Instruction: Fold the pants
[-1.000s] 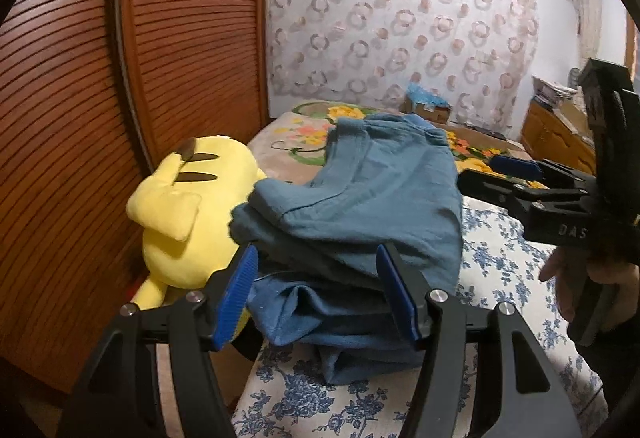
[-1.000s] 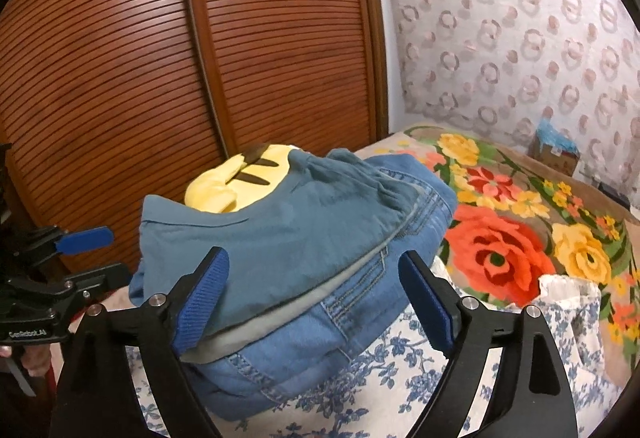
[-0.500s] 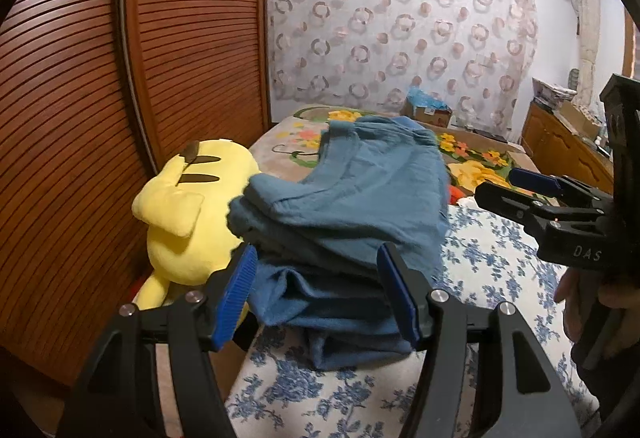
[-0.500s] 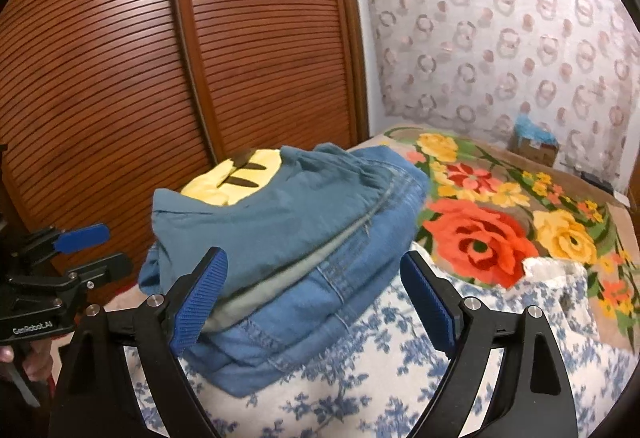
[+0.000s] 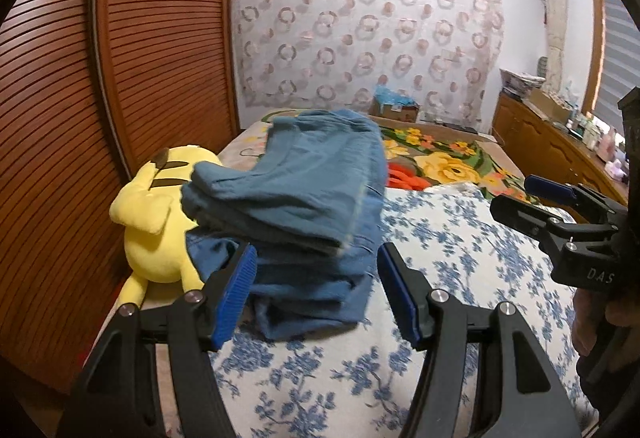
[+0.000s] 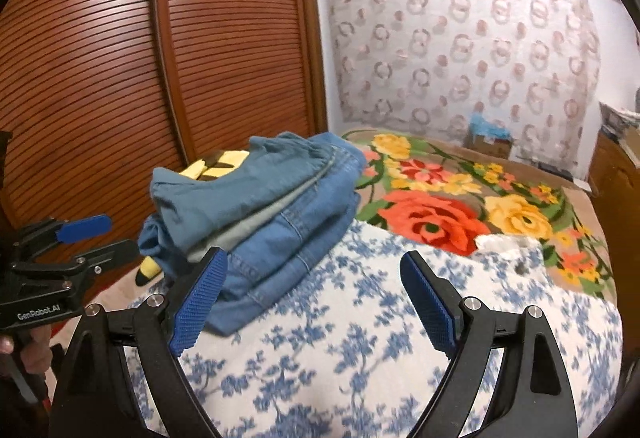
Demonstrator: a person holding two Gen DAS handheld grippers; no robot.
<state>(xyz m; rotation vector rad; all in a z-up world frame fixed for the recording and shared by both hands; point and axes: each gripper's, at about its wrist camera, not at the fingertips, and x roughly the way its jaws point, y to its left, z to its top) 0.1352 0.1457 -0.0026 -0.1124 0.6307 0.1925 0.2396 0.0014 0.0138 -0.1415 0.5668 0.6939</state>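
Note:
A stack of folded pants [image 5: 304, 206] lies on the bed: teal pants on top, blue denim below. It also shows in the right wrist view [image 6: 260, 210]. My left gripper [image 5: 316, 294] is open and empty, just short of the stack's near edge. My right gripper [image 6: 316, 302] is open and empty, near and to the right of the stack. Each gripper shows in the other's view: the right one [image 5: 560, 214] at the right edge, the left one [image 6: 68, 242] at the left edge.
A yellow plush toy [image 5: 156, 214] lies left of the stack, by the wooden slatted wardrobe [image 5: 100, 78]. The bed has a blue-flowered sheet [image 6: 340, 338] and a rose-patterned blanket [image 6: 460, 206]. A cardboard box [image 5: 394, 110] and a wooden dresser [image 5: 552, 146] stand behind.
Both grippers have drawn back from the stack of pants, so it looks smaller and farther. The stack has stayed in place. Both stay open.

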